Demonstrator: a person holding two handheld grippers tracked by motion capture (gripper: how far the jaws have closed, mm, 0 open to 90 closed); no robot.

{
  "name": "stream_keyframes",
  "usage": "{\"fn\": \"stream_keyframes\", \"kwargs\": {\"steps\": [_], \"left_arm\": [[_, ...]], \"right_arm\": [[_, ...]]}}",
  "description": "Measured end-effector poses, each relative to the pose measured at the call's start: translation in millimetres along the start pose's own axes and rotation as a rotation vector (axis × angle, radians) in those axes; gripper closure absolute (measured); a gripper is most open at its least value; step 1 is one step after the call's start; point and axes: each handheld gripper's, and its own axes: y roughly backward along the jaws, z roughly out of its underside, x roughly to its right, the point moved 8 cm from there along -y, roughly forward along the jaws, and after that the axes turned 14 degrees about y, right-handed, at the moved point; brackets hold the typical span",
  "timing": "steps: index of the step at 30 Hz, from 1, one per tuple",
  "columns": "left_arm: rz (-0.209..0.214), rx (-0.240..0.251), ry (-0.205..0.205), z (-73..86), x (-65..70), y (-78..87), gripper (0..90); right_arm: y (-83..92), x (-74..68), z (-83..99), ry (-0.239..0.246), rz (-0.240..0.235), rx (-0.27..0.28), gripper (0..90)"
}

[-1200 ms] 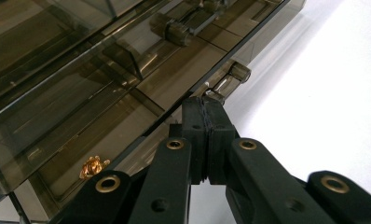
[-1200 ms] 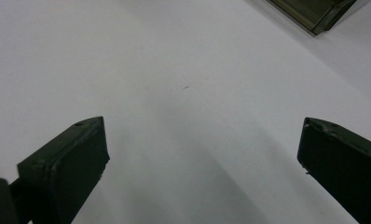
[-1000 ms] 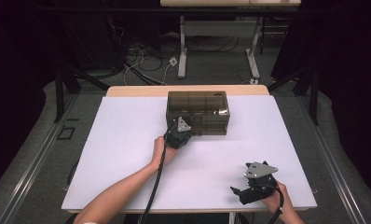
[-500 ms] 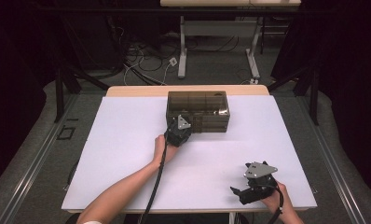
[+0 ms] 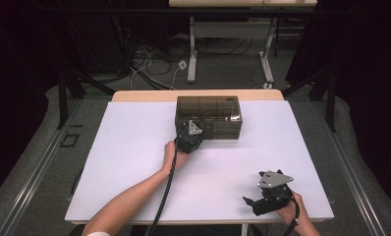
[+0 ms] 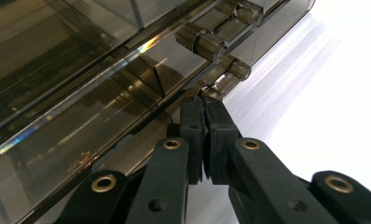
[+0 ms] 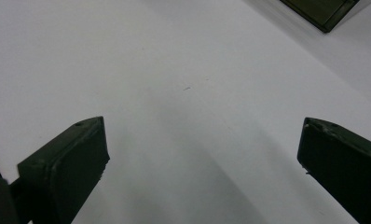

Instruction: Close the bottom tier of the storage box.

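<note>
Two claws, one risk of a slip

The right claw (image 5: 249, 202) sat wide open near the tabletop (image 5: 134, 147) edge; farther off, the clenched left claw (image 6: 204, 105) touched the dark box (image 5: 209, 117) low at its front latch and could slide off.

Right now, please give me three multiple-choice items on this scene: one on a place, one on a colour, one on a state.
1. Where does the box stand?
A. at the table's far edge
B. at its near edge
C. on the floor

2. What colour is the box?
A. red
B. smoky brown, see-through
C. white

3. How do the jaws of the right gripper stand?
A. closed on the box
B. closed on a cable
C. wide apart, nothing between them

Key: 1 A, in the high view the box sits by the far edge of the table, beyond the left gripper. 2 B, its inner dividers show through the dark walls. 3 C, the right gripper view shows bare table between the jaws.
</note>
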Motion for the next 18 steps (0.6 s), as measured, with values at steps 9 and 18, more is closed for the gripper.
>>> {"fn": "stream_keyframes", "kwargs": {"steps": [9,18], "left_arm": [[0.045,-0.021,0.011,3.1,-1.4,4.4,79.0],[0.077,-0.067,-0.002,7.7,5.3,4.5,47.8]], "right_arm": [[-0.1,-0.4,0.1,-0.003,-0.003,-0.002,1.0],[0.4,0.0,0.0,0.001,0.004,-0.001,1.0]]}}
